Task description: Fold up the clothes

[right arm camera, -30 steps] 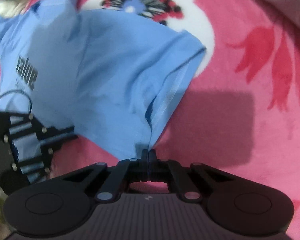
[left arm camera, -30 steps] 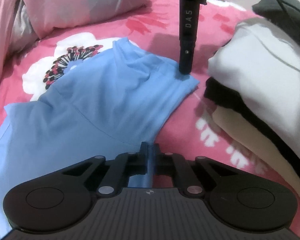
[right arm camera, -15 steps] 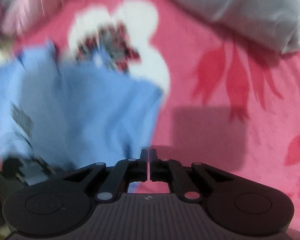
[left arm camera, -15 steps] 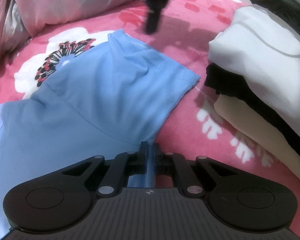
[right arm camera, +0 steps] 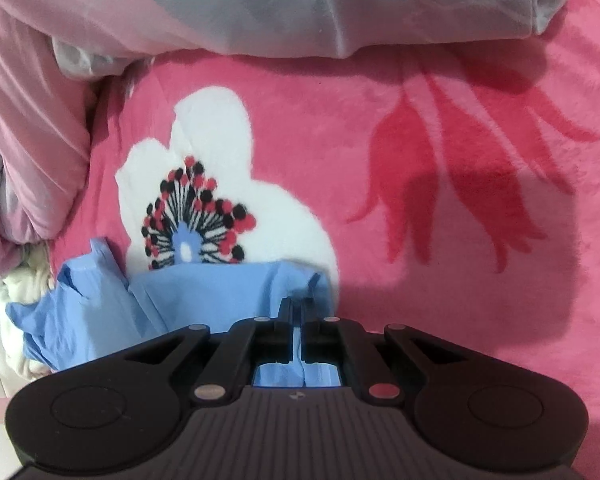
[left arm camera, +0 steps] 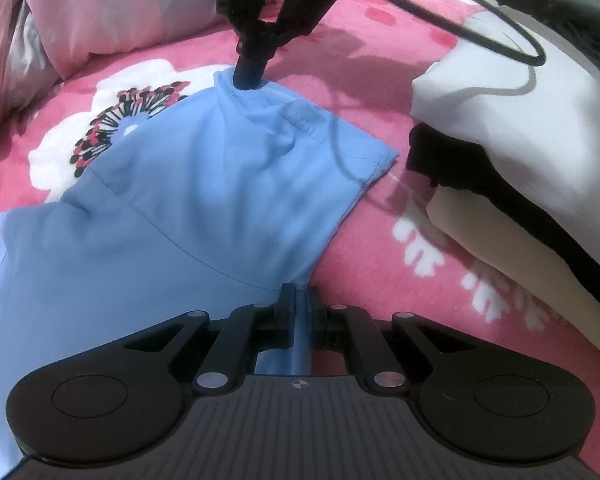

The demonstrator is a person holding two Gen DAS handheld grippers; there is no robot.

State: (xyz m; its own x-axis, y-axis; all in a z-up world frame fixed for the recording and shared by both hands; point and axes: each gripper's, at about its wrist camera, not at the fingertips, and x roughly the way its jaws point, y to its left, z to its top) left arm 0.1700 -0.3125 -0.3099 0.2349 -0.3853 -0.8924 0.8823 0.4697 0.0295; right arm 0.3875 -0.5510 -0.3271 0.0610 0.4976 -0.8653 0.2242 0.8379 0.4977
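A light blue T-shirt (left arm camera: 188, 208) lies spread on a pink flowered blanket (left arm camera: 364, 264). My left gripper (left arm camera: 298, 294) is shut on the shirt where the sleeve meets the side, with blue cloth between its fingers. In the left wrist view my right gripper (left arm camera: 250, 78) comes down from above and pinches the far top edge of the sleeve. In the right wrist view the right gripper (right arm camera: 298, 308) is shut on a fold of the blue T-shirt (right arm camera: 180, 296), cloth showing behind the fingers.
A stack of folded clothes, white (left arm camera: 512, 128) over black and beige (left arm camera: 500, 256), sits to the right of the shirt. A pink and grey quilt (left arm camera: 92, 12) is bunched along the far side, seen also as quilt (right arm camera: 260, 4). A black cable (left arm camera: 480, 36) loops over the stack.
My right gripper let go of the sleeve's near corner, lifted, moved to the sleeve's far top edge and shut on it. The left gripper kept its hold.
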